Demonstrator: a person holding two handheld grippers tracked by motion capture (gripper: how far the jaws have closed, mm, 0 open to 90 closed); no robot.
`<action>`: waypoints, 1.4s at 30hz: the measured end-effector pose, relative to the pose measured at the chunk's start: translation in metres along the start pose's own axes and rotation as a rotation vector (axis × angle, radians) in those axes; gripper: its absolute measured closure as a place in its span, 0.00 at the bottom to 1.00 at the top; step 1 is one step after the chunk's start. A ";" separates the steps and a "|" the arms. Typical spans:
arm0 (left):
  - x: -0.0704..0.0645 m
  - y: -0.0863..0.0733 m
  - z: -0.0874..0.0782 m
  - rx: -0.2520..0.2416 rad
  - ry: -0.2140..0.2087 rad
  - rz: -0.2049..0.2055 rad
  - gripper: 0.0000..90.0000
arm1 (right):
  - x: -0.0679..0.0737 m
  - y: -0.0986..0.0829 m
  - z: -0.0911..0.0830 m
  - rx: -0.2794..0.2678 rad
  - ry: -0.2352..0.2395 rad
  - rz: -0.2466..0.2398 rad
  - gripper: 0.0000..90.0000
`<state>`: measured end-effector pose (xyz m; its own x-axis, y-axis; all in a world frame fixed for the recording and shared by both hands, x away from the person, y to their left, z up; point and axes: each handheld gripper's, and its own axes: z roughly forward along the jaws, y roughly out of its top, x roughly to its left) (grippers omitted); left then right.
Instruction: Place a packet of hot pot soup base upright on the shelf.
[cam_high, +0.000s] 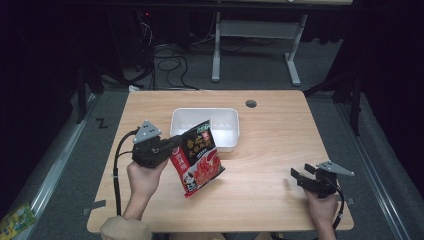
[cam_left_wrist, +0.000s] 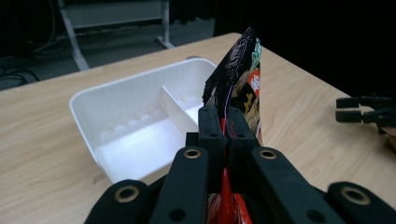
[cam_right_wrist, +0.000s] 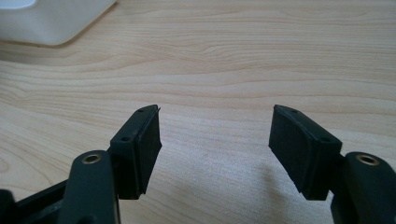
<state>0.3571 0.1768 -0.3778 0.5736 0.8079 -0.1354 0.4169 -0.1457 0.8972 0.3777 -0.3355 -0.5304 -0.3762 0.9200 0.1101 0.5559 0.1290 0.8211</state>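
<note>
A person's left hand (cam_high: 142, 177) holds the left gripper (cam_high: 172, 143) above the wooden surface (cam_high: 270, 145), its fingers (cam_left_wrist: 210, 135) pressed tight on the edge of a red and black snack packet (cam_high: 197, 157). The packet hangs tilted in the air, its upper end over the near rim of a white divided tray (cam_high: 227, 130) that sits on the surface toward the far side. From the left gripper view, the packet (cam_left_wrist: 240, 79) rises edge-on between the closed fingers, with the tray (cam_left_wrist: 135, 126) just beyond. Well apart, near the right front corner, the right hand (cam_high: 322, 210) holds the right gripper (cam_right_wrist: 215, 135) low over bare wood, fingers (cam_right_wrist: 299, 147) spread wide and holding nothing.
</note>
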 end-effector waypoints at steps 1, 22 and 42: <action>0.001 0.002 -0.001 -0.003 0.005 -0.003 0.98 | 0.000 0.000 0.000 0.000 -0.001 -0.001 0.38; 0.022 0.042 0.009 -0.018 0.146 -0.005 0.98 | 0.000 0.000 0.000 0.005 0.000 -0.003 0.38; 0.042 0.067 0.034 -0.006 0.257 -0.029 0.98 | 0.000 0.000 0.000 0.000 0.004 -0.004 0.38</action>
<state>0.4331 0.1820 -0.3374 0.3630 0.9304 -0.0503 0.4257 -0.1175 0.8972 0.3774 -0.3354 -0.5303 -0.3813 0.9179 0.1097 0.5546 0.1323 0.8215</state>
